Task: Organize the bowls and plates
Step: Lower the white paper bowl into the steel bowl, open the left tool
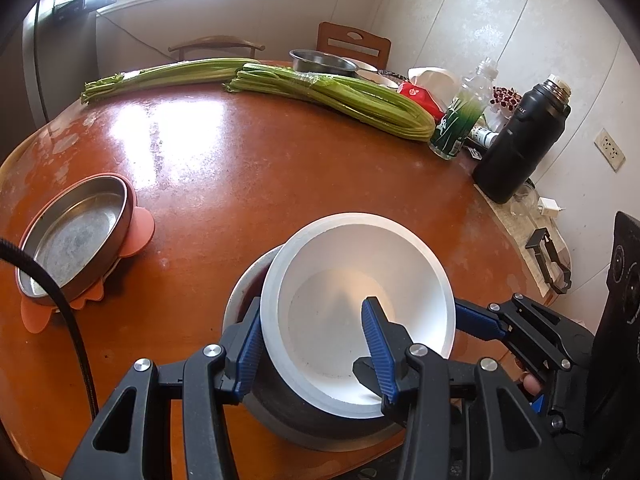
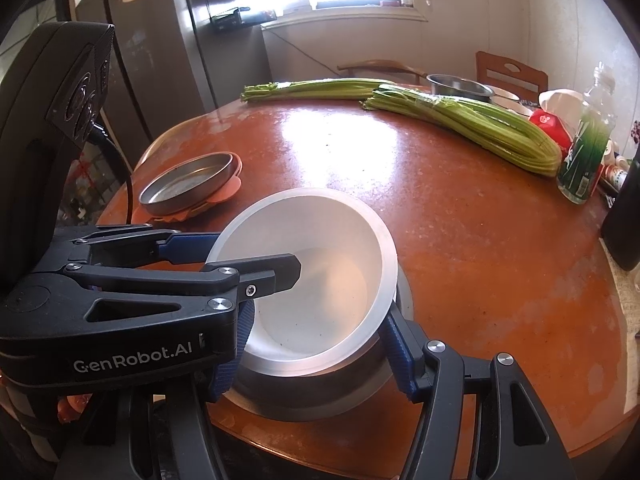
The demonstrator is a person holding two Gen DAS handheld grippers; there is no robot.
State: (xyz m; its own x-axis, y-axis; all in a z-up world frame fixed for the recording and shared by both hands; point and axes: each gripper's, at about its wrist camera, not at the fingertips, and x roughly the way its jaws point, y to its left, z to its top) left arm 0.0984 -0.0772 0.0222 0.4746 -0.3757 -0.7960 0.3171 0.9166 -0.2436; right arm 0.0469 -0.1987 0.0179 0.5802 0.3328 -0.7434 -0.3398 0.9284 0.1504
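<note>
Left gripper — clamped on white bowl

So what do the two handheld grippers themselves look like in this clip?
Both are matte black plastic linkage frames with silver pivot bolts and blue ribbed finger pads. The left gripper carries white "GenRobot.AI" lettering, seen from the right wrist view, and a black braided cable trails from it. The right gripper matches it. Each has a bulky black housing behind it. No sleeve shows.
</note>
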